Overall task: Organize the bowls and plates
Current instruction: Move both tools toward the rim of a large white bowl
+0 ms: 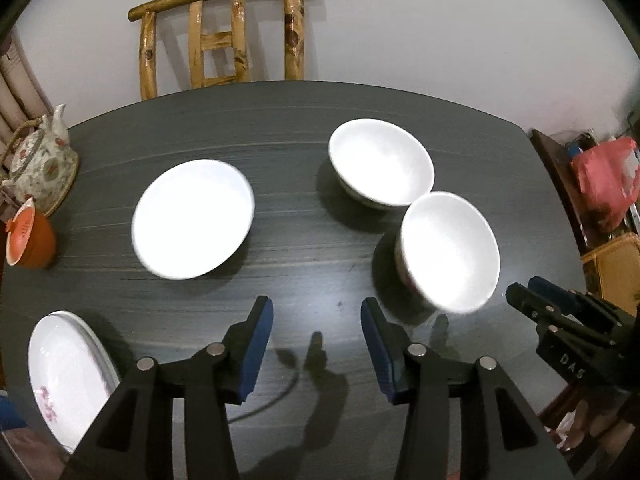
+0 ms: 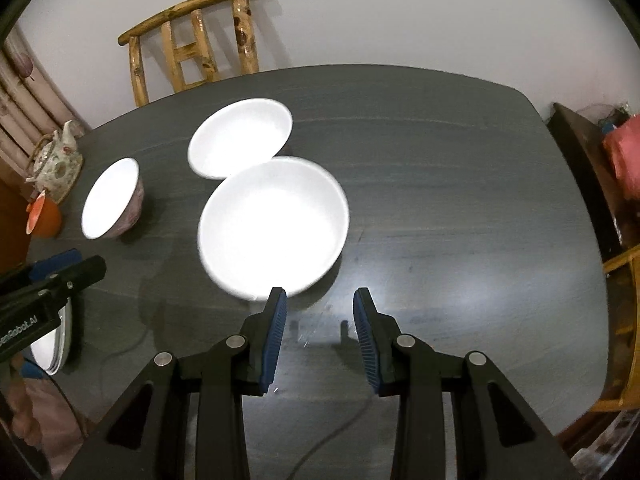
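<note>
In the left wrist view a white dish lies left of centre on the dark table. Two white bowls stand to the right, one further back and one nearer with a pink pattern. A stack of flower-printed plates sits at the near left edge. My left gripper hovers open over bare table. My right gripper is open too, just in front of a large white bowl. Behind that bowl are a shallow dish and a patterned bowl.
A floral teapot and a lidded orange cup stand at the table's left edge. A wooden chair is behind the table. A side unit with a pink bag is at the right. A thin cable crosses the near tabletop.
</note>
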Tool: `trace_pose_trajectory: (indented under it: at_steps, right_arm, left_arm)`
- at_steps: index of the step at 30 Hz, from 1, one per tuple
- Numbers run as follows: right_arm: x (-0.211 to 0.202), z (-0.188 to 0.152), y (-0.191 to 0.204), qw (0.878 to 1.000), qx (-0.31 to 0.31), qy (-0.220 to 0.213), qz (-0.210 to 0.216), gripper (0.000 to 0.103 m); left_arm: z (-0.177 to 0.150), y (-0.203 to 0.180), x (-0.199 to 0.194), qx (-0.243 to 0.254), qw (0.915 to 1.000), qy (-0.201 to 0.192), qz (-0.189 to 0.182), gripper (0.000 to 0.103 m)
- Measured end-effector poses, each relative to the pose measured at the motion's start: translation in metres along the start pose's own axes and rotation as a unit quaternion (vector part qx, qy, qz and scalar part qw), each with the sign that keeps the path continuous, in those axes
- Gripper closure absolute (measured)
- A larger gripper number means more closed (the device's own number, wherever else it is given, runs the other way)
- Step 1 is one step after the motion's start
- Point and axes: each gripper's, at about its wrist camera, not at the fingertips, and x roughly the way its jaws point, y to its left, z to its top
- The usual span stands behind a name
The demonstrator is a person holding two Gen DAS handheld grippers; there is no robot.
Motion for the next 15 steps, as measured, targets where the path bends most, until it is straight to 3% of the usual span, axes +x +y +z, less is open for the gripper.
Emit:
trace_pose_trajectory:
  at_steps: [12,15]
  right_arm:
    - [0.045,0.041,-0.010,0.999,-0.025,0.025,-0.003,0.070]
    - [0.054,0.045,-0.014,0.999,-0.025,0.033,0.000,0.071]
  left_arm:
    - [0.030,-0.028,0.057,-0.030,0.9988,0.034,-0.020,0.056]
    - [0.034,-0.031,0.061,-0.032,0.9990,0.023,-0.022,0.056]
